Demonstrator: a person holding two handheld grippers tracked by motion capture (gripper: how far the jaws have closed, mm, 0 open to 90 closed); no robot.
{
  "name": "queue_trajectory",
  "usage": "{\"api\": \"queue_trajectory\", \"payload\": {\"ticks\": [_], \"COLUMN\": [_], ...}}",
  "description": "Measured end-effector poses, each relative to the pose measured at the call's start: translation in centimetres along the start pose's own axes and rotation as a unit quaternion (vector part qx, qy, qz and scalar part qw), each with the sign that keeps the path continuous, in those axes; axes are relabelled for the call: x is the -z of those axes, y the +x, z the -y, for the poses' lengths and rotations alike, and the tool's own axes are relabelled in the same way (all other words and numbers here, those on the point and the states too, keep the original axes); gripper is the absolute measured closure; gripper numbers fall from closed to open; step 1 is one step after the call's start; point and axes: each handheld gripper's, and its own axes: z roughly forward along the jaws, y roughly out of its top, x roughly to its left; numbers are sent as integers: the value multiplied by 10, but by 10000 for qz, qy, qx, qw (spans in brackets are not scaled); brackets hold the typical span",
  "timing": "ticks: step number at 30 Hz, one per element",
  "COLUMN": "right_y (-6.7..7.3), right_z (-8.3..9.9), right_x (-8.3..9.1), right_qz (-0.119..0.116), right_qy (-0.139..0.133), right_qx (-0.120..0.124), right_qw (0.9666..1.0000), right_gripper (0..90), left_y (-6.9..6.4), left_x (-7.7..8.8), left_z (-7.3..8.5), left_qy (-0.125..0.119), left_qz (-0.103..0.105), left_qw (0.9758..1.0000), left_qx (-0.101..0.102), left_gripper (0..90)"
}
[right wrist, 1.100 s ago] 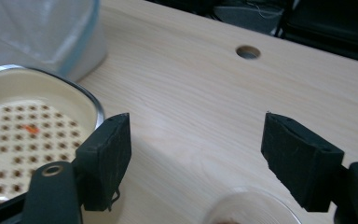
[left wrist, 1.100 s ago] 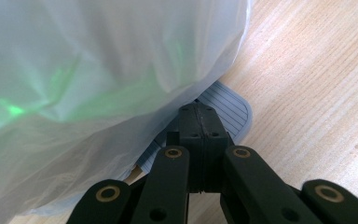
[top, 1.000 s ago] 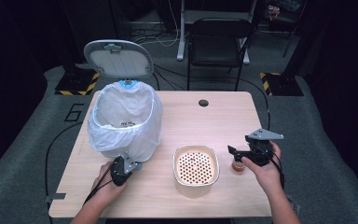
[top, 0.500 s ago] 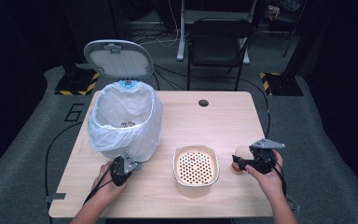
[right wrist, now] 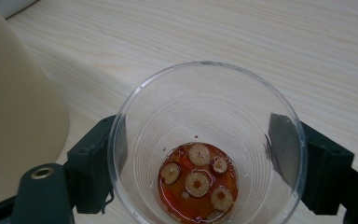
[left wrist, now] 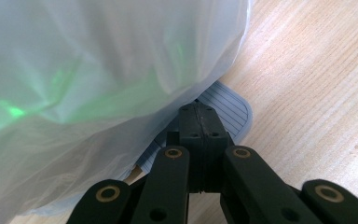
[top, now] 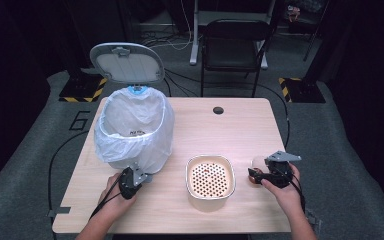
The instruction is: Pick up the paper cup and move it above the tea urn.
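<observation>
A clear plastic cup [right wrist: 205, 102] stands on the wooden table [top: 240, 125], with red-orange liquid and several round slices [right wrist: 196, 183] at its bottom. My right gripper [right wrist: 198, 158] has one jaw against each side of the cup [top: 257, 162] and is shut on it; it [top: 254, 173] sits near the table's right front. My left gripper [left wrist: 198, 112] is shut, its tips resting on the ribbed grey pedal [left wrist: 230, 109] under the white bag. In the high view it [top: 141, 176] is at the foot of the bin [top: 135, 127], whose lid [top: 127, 62] stands raised.
A beige bowl with a perforated bottom [top: 211, 176] stands between the two grippers, just left of the cup; its wall [right wrist: 18, 107] is close to the right gripper. A small dark hole [top: 218, 110] marks the far table edge. A chair [top: 235, 45] stands beyond.
My right gripper has come down and toward the near edge, and its jaws now sit around the cup. The left gripper has stayed on the pedal.
</observation>
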Motion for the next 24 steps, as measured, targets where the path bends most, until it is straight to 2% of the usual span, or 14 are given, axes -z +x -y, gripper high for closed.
{"api": "queue_trajectory", "payload": {"ticks": [5, 11, 12, 15, 16, 17, 21, 22, 24], "right_y": [0, -1, -1, -2, -1, -1, -1, 0, 0], "right_z": [1, 0, 0, -1, -1, -1, -3, -4, -4], "right_x": [-3, -4, -4, -4, -5, -5, -2, -2, -2], "right_qz": [15, -91, -123, -145, -117, -117, -158, -109, -93], "right_qy": [82, 147, 162, 146, 163, 163, 35, -11, -39], "right_qx": [34, 10, -16, 27, 76, 76, 116, 199, 195], "right_qw": [10000, 9999, 9998, 9998, 9998, 9998, 9998, 9997, 9998], "right_gripper": [223, 269, 316, 317, 378, 378, 376, 378, 380], "left_y": [0, 0, 0, 0, 0, 1, 1, 1, 1], "left_x": [0, 0, 0, 0, 0, 0, 0, 0, 0], "left_z": [0, 0, 0, 0, 0, 0, 0, 0, 0], "left_qy": [-2, 1, 3, 3, -2, 13, 9, 6, 9], "left_qz": [-5, -8, -4, -5, -13, -6, -5, -9, -6], "left_qw": [10000, 10000, 10000, 10000, 10000, 10000, 10000, 10000, 10000], "left_qx": [-1, 3, -14, -13, 16, -80, -50, -62, -77], "left_gripper": [900, 900, 900, 900, 900, 900, 900, 900, 900]}}
